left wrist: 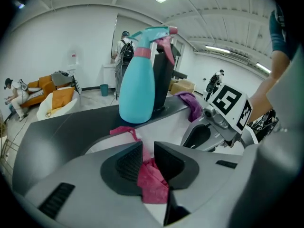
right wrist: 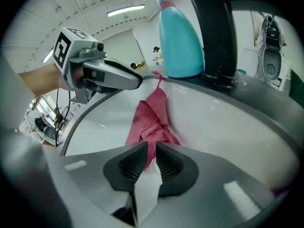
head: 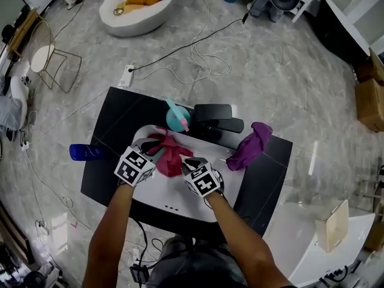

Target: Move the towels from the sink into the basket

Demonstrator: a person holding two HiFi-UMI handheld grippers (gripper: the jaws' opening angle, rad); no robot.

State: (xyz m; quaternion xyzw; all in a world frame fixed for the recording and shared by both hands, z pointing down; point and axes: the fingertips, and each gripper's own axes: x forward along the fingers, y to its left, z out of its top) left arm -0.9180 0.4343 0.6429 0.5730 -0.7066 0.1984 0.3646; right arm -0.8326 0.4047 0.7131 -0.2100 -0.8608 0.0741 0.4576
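Black counter on a marble floor, carrying a white sink (head: 180, 192). A crimson towel (head: 171, 156) lies crumpled in the sink, and a purple towel (head: 251, 146) lies just outside its right rim. The left gripper (left wrist: 148, 149) and right gripper (right wrist: 151, 151) each have jaws narrowly parted, straddling a crimson fold unclamped. The cloth looks soft, light and limp, so it is probably best pinched at a raised fold.

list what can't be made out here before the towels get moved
Basket: no view shows one that can be told.
Fingers of the left gripper and right gripper: head view, under the marker cubes.
Pink towel: head view, parts lie under both grippers.
Spray bottle: right gripper view, nozzle cut by the top edge.
Purple towel: left gripper view, partly behind the right gripper.
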